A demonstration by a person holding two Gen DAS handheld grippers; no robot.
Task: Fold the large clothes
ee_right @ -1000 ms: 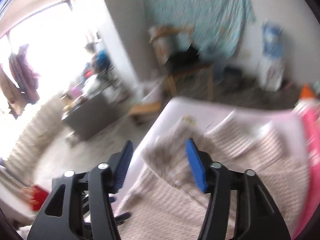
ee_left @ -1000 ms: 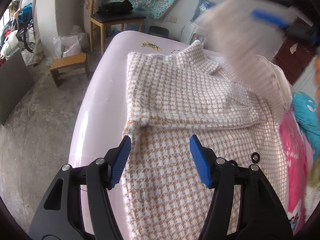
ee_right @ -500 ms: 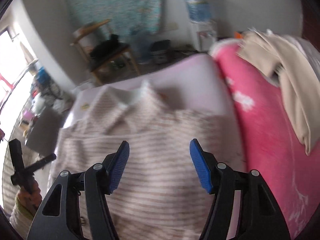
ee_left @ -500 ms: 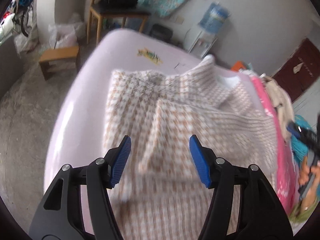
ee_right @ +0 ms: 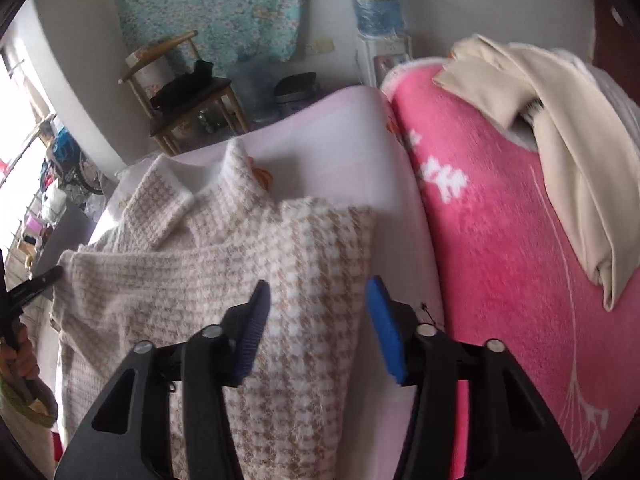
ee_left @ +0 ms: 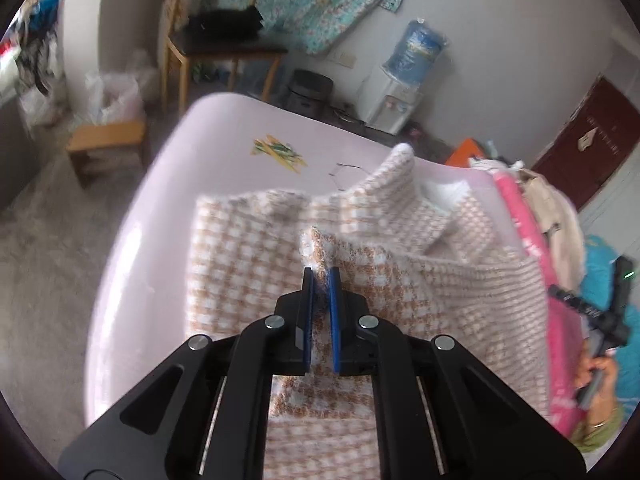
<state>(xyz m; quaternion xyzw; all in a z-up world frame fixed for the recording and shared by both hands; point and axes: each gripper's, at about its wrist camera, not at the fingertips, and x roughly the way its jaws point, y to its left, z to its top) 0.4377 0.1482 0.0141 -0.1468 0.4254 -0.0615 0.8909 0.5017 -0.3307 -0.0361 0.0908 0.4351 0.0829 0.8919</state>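
Note:
A tan-and-white houndstooth coat lies spread on the pale pink bed, collar at the far end. My left gripper is shut on a raised fold near the coat's middle, with cloth pinched between the blue pads. In the right wrist view the coat has its right side folded inward. My right gripper hangs just over that folded right edge. Its jaws are closing with the cloth edge between them, and the pads do not press on it.
A bright pink blanket with a beige garment on it borders the coat on the right. Beyond the bed stand a wooden chair, a low stool and a water dispenser.
My left gripper went from wide open to shut on a fold of the coat. My right gripper swung down over the coat's right edge and its jaws narrowed.

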